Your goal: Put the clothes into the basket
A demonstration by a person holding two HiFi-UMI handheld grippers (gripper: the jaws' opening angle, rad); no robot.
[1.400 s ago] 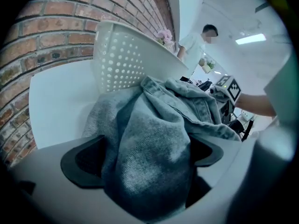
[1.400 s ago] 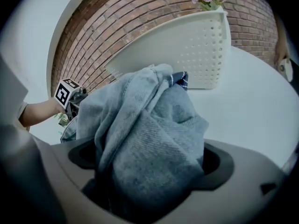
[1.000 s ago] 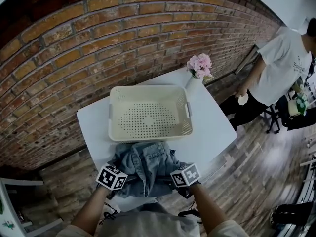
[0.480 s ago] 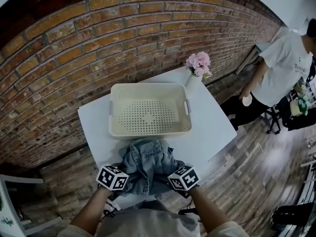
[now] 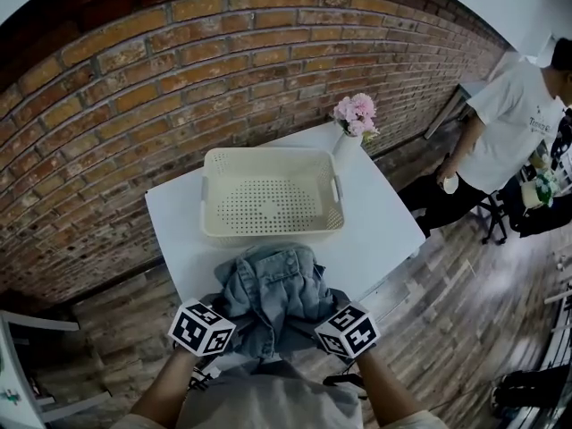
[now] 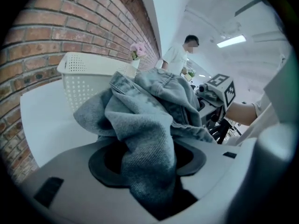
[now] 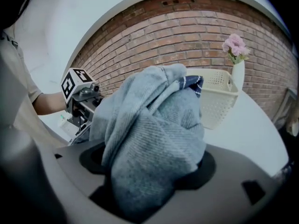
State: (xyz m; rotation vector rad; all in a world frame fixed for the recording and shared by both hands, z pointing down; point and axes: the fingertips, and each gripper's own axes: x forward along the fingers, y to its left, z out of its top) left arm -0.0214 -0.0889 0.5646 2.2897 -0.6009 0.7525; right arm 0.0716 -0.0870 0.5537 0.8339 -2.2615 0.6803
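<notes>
Left claw [image 6: 147, 162]: jaws have just been closing and are now pinching a thick fold of the denim garment [image 5: 273, 293], cloth filling the gap between the pads. Right claw [image 7: 149, 164]: the same finding, jaws just drawn in and clamped on a bulkier wad of that garment. I judge both holds to be on bunched folds, not on a seam or waistband, so the first hazard is slippage: if one fold pulls free during the carry, the load would swing onto the other claw and could drop short of the target. Second hazard: loose cloth hangs below and ahead of the claws, and a low pass could snag it on the near wall of the basket [image 5: 268, 232], which looks light enough to be shoved or tipped. Third: the vase of flowers [image 5: 349, 141] stands just beside the basket's far right corner and an overshoot could knock it. The garment is gathered between the two claws at the near edge of the surface [image 5: 380, 231], just short of the basket, which is empty; nothing has gone in yet.
</notes>
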